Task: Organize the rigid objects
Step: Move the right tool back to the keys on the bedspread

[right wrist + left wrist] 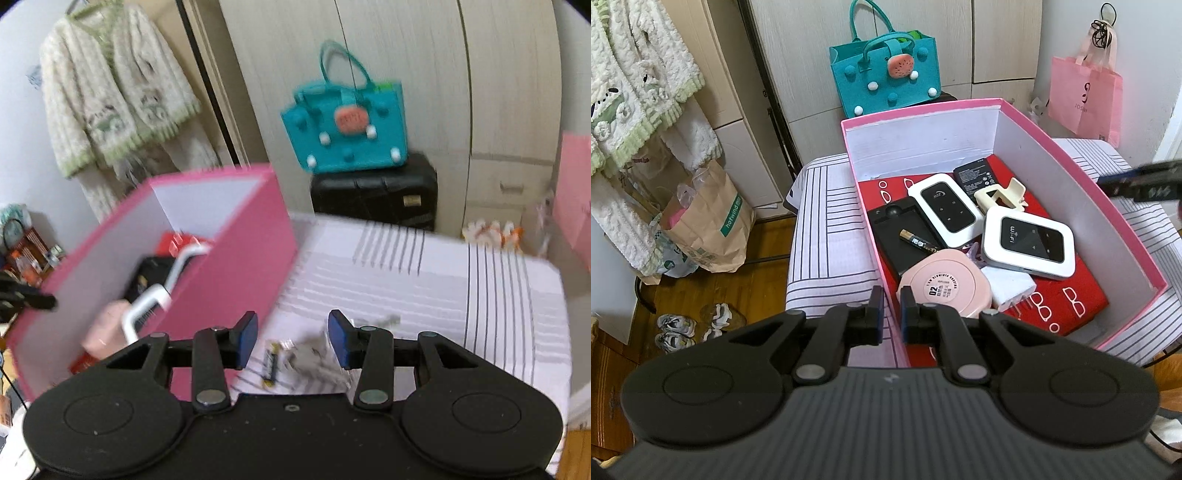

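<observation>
Striped fabric surface (827,206), soft, pale lilac with dark line blocks. On it the pink cardboard box (1123,236), rectangular, white inside, red printed liner on the floor. Inside, all hard plastic: black flat tray (905,236) with an AA battery (919,242) lying on it, two white rounded wifi routers (1028,245) (945,210), a dark battery pack (979,177), a round pink compact (945,291), a cream hair clip (997,195).

My left claw (891,310) hangs pitched down over the near-left box wall, narrow, nothing gripped. My right claw (292,339) is half-wide, empty, tilted down over the cloth beside the box; below it a second battery (270,363) and a blurred clear packet (317,358). Right view is smeared.
</observation>
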